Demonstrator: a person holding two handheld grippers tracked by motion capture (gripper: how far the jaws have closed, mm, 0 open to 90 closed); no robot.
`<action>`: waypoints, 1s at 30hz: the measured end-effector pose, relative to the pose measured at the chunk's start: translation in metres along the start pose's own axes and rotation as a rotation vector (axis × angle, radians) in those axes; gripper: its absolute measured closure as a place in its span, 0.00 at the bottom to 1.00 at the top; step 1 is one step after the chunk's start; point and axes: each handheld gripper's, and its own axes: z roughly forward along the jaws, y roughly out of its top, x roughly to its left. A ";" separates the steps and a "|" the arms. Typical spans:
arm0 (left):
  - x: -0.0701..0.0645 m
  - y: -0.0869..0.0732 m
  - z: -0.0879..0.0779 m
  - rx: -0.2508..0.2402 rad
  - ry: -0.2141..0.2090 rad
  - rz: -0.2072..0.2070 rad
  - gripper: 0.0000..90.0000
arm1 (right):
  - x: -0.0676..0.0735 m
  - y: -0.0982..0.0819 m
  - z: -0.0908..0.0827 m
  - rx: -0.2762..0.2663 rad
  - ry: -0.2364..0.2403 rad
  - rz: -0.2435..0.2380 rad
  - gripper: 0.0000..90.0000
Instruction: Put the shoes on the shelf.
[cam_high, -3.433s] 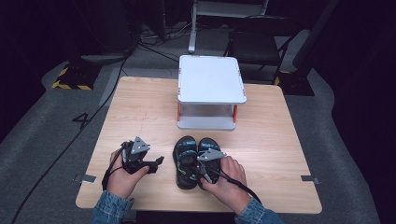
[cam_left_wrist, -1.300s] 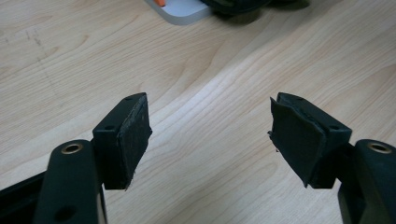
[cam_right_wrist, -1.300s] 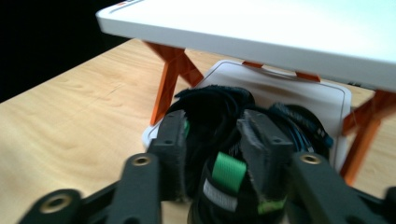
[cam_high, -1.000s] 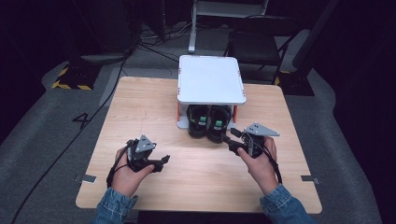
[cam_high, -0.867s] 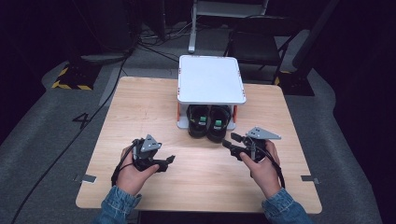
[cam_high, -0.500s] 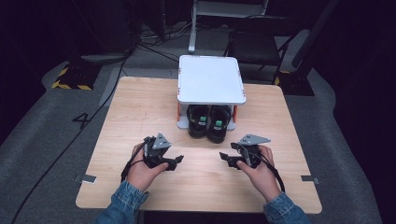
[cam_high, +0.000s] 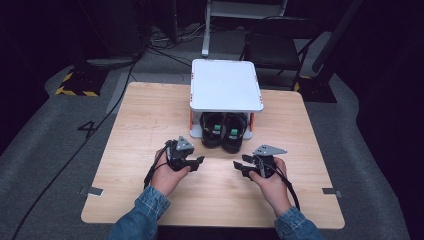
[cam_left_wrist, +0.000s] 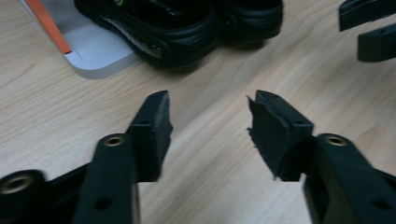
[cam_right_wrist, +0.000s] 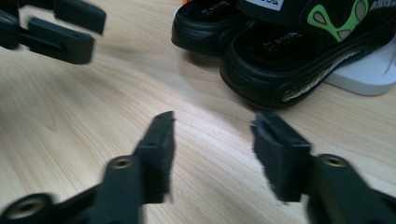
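A pair of black sandals (cam_high: 223, 131) with green marks stands on the bottom level of a small white shelf (cam_high: 226, 85) at the table's middle, heels sticking out toward me. My left gripper (cam_high: 198, 163) rests low over the wood in front of them, to the left. Its jaws have just been closing and are open with nothing between them (cam_left_wrist: 208, 123). My right gripper (cam_high: 240, 167) faces it from the right. Its jaws have also just been closing and are open over bare wood (cam_right_wrist: 212, 140). The sandals (cam_right_wrist: 299, 56) lie just beyond its tips.
The wooden table (cam_high: 140, 120) has bare room on both sides of the shelf. The shelf's white base (cam_left_wrist: 93, 60) has orange posts. Each gripper view catches the other gripper's jaws at an upper corner. A chair (cam_high: 272, 47) and cables sit beyond the far edge.
Both hands have moved inward toward each other at the table's front middle, and both pairs of jaws stand narrower. The sandals, earlier at the front edge, now sit in the shelf.
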 end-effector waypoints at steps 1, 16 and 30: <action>0.001 0.001 0.003 0.005 -0.008 0.001 0.65 | -0.002 0.000 0.002 0.000 -0.002 0.001 0.66; 0.004 0.016 0.044 0.004 -0.081 -0.012 0.76 | -0.010 0.001 0.039 -0.069 -0.224 0.113 0.28; 0.008 0.028 0.052 -0.015 -0.081 -0.004 0.85 | -0.018 0.014 0.063 -0.039 -0.213 0.000 0.25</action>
